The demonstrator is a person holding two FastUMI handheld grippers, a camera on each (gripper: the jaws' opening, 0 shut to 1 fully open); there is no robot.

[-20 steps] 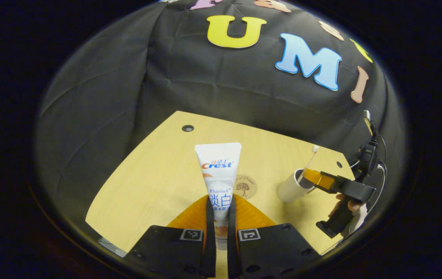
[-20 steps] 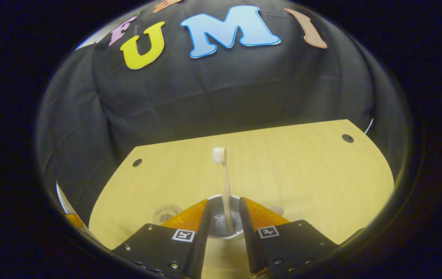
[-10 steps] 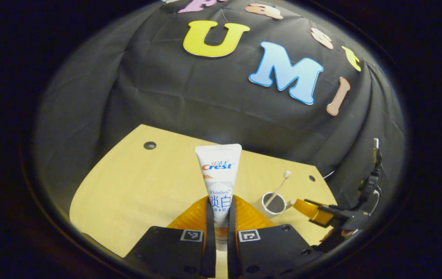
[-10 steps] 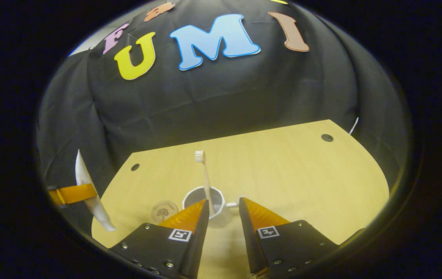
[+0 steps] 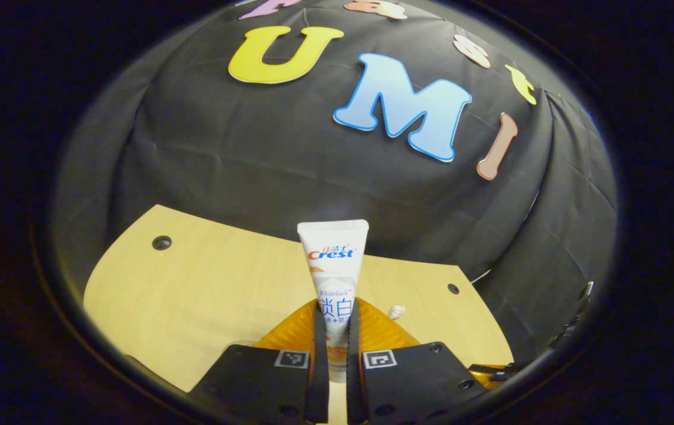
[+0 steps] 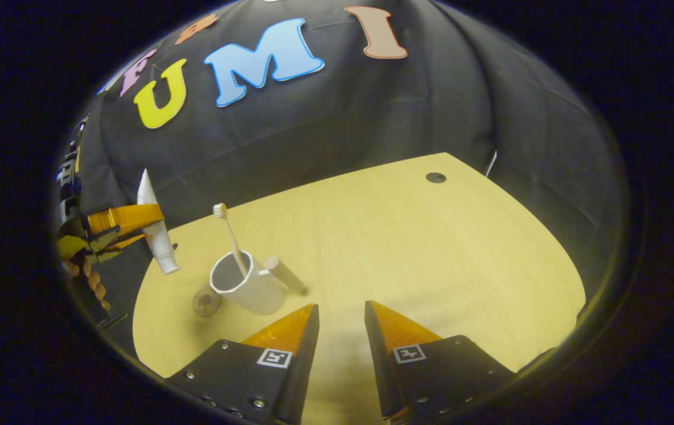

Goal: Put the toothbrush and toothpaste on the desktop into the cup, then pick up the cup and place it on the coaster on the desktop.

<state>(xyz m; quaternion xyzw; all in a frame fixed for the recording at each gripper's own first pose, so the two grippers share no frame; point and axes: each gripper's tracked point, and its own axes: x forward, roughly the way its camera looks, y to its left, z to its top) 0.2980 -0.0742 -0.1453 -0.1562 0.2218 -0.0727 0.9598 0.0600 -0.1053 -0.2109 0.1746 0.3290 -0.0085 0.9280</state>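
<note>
Left claw (image 5: 337,348) clamped on toothpaste (image 5: 333,265), carried cap-down above bench's (image 6: 407,236) left edge for dropping into cup (image 6: 243,289), toothbrush (image 6: 229,236) already inside. Right claw (image 6: 339,330) parted, empty, clear.

A printed brand label covers the toothpaste tube (image 5: 333,260), at 12 o'clock from the left gripper (image 5: 334,304). Square coded markers (image 5: 291,358) sit on it and on the right gripper (image 6: 340,307).

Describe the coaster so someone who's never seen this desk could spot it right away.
Start at the light wooden desktop and find the white cup with a toothbrush standing in it, near the left edge. The coaster lies flat beside the cup's base: a small brown disc with a dark tree-like mark.
</note>
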